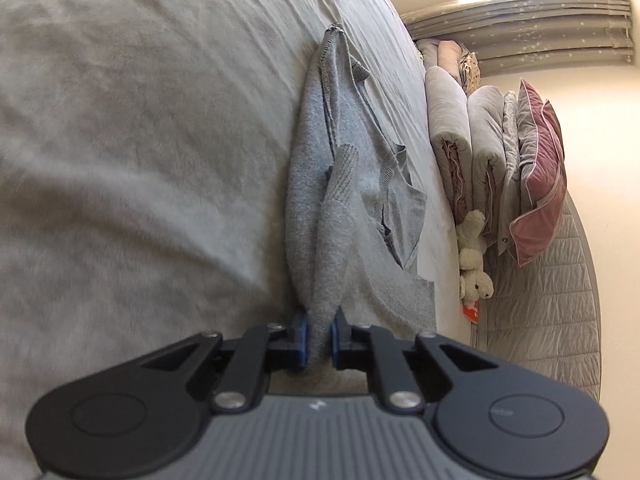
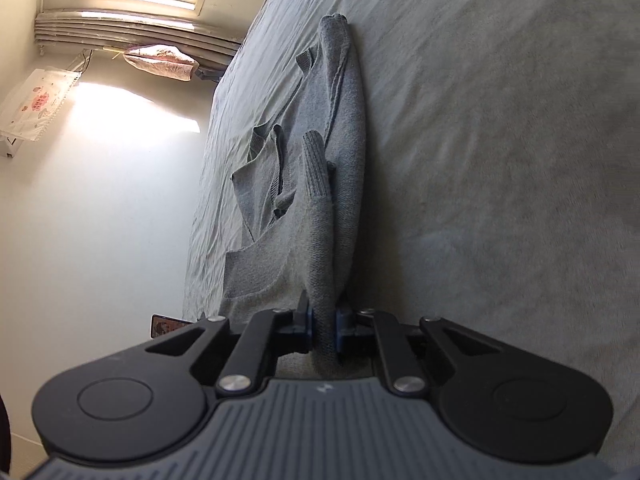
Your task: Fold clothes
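Grey sweater, mid-bed w/ body toward bed's side edge: left gripper & right gripper each pinching an end; approx. half-folded lengthwise, cross-folds left.

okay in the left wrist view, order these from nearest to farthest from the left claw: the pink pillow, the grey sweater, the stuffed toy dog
1. Grey sweater: clamped in the left claw, stretching away ahead.
2. Stuffed toy dog: off to the right, at the foot of the folded bedding.
3. Pink pillow: farther right, beyond the bedding stack.
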Action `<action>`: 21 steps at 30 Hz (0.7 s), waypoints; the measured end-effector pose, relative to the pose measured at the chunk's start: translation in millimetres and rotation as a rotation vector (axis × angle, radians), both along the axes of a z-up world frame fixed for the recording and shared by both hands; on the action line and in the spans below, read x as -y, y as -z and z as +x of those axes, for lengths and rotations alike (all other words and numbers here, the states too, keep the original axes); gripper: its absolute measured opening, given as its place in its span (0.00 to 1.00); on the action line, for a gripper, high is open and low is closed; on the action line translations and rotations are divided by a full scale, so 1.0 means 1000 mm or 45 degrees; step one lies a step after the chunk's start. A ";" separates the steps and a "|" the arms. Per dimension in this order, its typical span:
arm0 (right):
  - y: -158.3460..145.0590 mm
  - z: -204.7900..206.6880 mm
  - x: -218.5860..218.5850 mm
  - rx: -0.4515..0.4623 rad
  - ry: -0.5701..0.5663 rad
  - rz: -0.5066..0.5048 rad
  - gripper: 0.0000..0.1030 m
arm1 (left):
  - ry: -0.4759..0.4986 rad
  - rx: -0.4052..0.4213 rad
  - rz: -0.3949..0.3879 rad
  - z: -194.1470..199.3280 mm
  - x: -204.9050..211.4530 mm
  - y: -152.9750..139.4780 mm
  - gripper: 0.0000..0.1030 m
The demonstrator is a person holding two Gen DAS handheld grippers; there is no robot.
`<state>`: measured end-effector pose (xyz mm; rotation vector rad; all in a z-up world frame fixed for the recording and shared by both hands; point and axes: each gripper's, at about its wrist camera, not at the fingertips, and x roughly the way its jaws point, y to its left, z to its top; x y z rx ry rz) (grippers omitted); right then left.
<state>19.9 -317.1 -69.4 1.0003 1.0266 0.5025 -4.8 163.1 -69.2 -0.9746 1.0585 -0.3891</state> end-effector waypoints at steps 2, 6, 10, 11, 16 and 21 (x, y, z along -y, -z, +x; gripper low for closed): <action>0.001 -0.012 0.004 -0.002 0.004 0.006 0.12 | 0.028 0.005 0.022 -0.018 0.005 -0.003 0.10; 0.007 -0.037 0.016 -0.025 0.013 0.025 0.12 | 0.068 0.007 0.060 -0.050 0.012 -0.004 0.10; 0.011 -0.066 0.026 -0.034 0.009 0.034 0.12 | 0.084 0.020 0.078 -0.084 0.017 -0.005 0.10; 0.012 -0.072 0.027 -0.034 0.008 0.037 0.12 | 0.086 0.025 0.080 -0.092 0.017 -0.004 0.10; 0.014 -0.083 0.030 -0.015 0.007 0.025 0.12 | 0.095 0.061 0.145 -0.116 0.022 0.007 0.12; 0.002 -0.087 0.021 0.080 -0.013 -0.102 0.25 | 0.091 0.145 0.198 -0.116 0.022 0.004 0.24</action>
